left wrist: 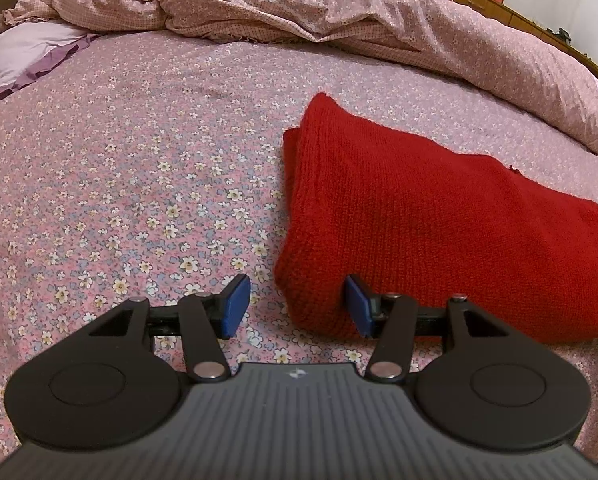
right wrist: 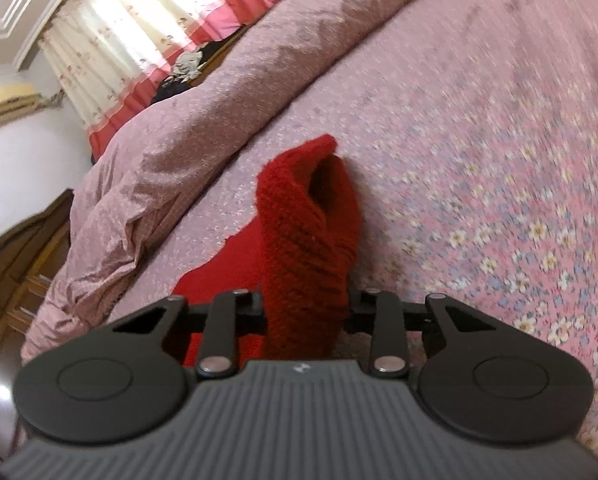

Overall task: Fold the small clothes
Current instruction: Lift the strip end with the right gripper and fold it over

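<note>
My right hand-held gripper (right wrist: 305,312) is clenched on a bunched fold of the red knit garment (right wrist: 307,232), lifted off the bed; the pads are hidden by the wool, so I judge the hold from the cloth pinched between the jaws. My left hand-held gripper (left wrist: 297,306) stands released, one blue pad (left wrist: 357,306) against the garment's near edge (left wrist: 439,232), the other over bare sheet.

Risks noted: the grip takes a thick roll, not a clean edge, so layers may slip out or drag unevenly and spoil the fold already laid. With the left jaws unclosed, nothing anchors the near corner; a pull from the right could slide the whole piece across the floral bedsheet (left wrist: 139,200).

Surroundings: the rumpled duvet (left wrist: 419,40) lies just behind the garment and limits room to spread it that way. A pillow (left wrist: 23,52) sits well apart.
</note>
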### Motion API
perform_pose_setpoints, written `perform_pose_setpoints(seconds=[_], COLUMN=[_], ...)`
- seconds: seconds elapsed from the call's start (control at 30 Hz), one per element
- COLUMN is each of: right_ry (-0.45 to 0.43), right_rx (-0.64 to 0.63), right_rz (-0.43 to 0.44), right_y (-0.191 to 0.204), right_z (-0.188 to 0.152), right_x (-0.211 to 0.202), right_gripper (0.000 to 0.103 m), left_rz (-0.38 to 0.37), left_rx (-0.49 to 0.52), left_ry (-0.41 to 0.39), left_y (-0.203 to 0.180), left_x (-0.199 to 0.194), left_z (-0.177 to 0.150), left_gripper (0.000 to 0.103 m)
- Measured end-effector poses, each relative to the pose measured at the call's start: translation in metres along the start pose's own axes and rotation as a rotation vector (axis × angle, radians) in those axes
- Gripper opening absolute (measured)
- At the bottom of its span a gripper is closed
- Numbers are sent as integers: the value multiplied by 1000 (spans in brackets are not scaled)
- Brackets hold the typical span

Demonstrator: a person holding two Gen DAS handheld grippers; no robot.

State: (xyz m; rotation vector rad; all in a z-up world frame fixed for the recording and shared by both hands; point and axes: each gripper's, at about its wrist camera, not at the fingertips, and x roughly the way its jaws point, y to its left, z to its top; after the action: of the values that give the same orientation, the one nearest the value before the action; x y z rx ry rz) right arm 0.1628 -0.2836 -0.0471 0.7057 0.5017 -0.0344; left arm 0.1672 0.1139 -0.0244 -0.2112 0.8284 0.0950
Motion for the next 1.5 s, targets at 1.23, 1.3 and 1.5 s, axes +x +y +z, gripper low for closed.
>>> perform_pose_setpoints(seconds=[1.23,1.3,1.5], right_ry=[74,86,79], right_rx=[-742,-794,-901], right_rz=[237,234,227], right_y=[234,236,237], right_z=[-84,-98,-118], right_x=[37,40,39], right_gripper=[28,28,28], left_rz=[35,36,39], left_rx=[-153,-164,-190], left_ry=[-49,-49,-41], left_y=[92,98,110], left_x=[-22,-22,-17], left_z=[-2,-3,-5], left_gripper=[59,59,59])
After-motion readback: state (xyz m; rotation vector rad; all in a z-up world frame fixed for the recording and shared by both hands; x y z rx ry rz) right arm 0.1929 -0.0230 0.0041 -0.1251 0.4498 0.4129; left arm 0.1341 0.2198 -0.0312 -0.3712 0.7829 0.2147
